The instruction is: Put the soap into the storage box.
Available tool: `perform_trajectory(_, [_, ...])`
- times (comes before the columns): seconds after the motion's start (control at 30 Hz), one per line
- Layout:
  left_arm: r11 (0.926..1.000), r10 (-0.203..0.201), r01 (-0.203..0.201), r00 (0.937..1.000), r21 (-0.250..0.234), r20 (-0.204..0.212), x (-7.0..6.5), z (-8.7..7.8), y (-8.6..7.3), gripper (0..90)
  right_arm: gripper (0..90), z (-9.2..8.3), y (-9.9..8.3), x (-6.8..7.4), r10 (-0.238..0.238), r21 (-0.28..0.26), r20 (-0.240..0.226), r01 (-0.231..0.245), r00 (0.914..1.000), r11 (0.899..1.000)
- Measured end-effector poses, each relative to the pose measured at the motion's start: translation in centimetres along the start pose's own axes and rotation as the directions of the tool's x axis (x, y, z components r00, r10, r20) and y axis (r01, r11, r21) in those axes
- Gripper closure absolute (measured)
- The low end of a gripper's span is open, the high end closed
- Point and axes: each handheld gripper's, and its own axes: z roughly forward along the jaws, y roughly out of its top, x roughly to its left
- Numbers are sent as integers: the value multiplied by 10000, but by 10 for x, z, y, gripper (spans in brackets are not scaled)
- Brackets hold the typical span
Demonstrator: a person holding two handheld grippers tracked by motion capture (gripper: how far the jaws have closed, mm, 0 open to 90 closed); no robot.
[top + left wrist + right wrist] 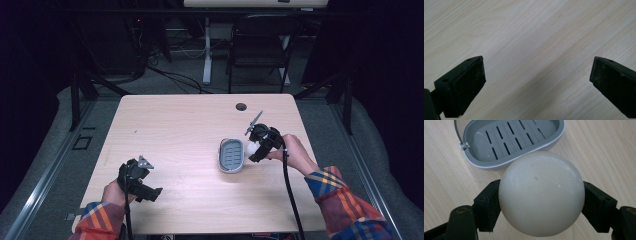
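Note:
A round off-white soap bar (541,193) sits clamped between the jaws of my right gripper (541,205), held just above the table. In the high view the soap bar (251,148) and right gripper (256,146) hover just right of a grey slotted soap dish (231,155), which lies empty on the table. The soap dish (511,140) has a thin wire handle at its left end in the right gripper view. My left gripper (151,194) rests near the table's front left, its jaws wide apart over bare wood, as the left gripper (537,85) view confirms.
The light wooden table (175,130) has a cable hole (241,106) near its far edge. A black chair (260,47) and a white desk leg (207,50) stand on the floor beyond. Metal stands flank the table on both sides.

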Motion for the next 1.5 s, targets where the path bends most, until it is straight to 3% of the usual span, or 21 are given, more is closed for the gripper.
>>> perform_trajectory(0.63, [10000,42,-43,10000,45,14,0,0,0,1,246,-7,29,6,-523,-242,15,523,9986,9983])
perform_trajectory(1.03, [10000,53,-53,10000,54,43,0,1,0,1,246,0,45,13,-726,-258,-143,722,9973,9971])
perform_trajectory(1.23, [10000,53,-53,10000,64,69,0,0,0,1,245,5,55,20,-1107,0,-128,1107,9938,9938])
perform_trajectory(1.5, [10000,70,-70,10000,66,64,0,1,0,1,245,15,59,23,-1064,118,-348,1069,9937,9942])
